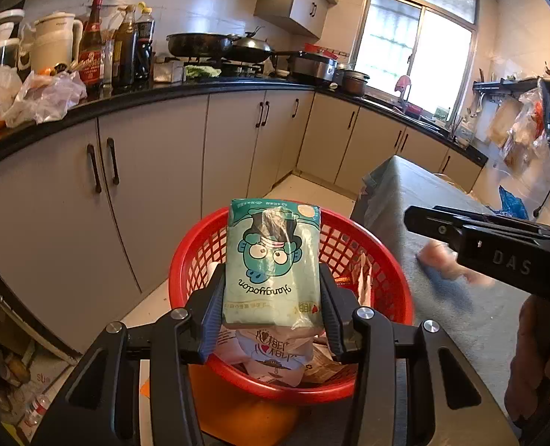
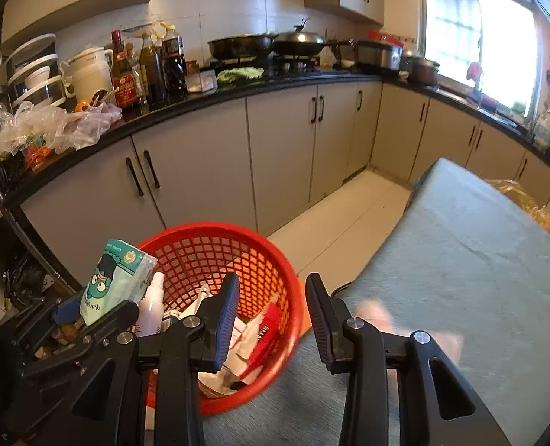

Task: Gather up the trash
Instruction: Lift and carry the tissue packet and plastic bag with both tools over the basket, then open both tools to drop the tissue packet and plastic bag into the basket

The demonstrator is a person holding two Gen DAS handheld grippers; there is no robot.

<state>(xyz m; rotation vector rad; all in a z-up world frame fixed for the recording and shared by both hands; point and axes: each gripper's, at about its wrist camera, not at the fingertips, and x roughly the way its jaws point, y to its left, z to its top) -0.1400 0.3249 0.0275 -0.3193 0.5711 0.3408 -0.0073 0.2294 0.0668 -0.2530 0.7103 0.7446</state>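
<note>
Nearest the lens, the left gripper (image 1: 273,297) has its blue pads against both long sides of a green tissue pack (image 1: 273,260) printed with a cartoon face, held upright just above the red mesh basket (image 1: 386,260); its jaws stand only as wide as the pack, closed on it; the right wrist view shows the same pack (image 2: 115,278) over the basket's left rim (image 2: 208,228); inside the basket lie crumpled wrappers (image 1: 275,360), a white spray bottle (image 2: 152,304) and a red-and-white packet (image 2: 264,334); the right gripper (image 2: 271,319) hangs partly open with nothing between its pads, over the gap where the basket meets the table covered in grey-blue cloth (image 2: 460,260); a blurred pinkish item (image 2: 379,316) lies on the cloth near its front left edge, just beyond the right finger; what it is I cannot tell; behind, a black worktop (image 2: 238,89) carries bottles and pans.
</note>
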